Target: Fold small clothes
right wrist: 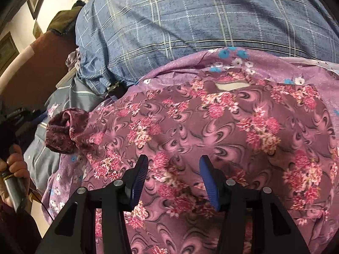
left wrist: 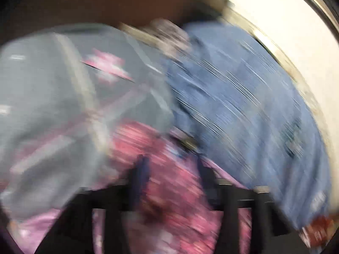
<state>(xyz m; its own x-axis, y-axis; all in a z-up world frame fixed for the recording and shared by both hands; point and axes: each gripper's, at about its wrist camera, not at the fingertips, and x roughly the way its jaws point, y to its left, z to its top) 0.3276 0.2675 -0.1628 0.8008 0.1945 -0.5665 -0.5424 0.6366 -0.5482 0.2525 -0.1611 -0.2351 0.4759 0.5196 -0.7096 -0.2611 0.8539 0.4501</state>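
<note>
A maroon garment with pink flowers lies spread on a purple flowered sheet. My right gripper is open just above the garment's near part, its blue pads apart and empty. The garment's left end is bunched into a roll. The left wrist view is badly motion-blurred. There my left gripper shows two dark fingers apart over pink flowered cloth. I cannot see whether it touches the cloth.
A blue plaid pillow lies behind the garment; it also shows in the left wrist view. A grey cloth with pink marks lies at the left. A hand holding the other gripper's handle shows at the left edge.
</note>
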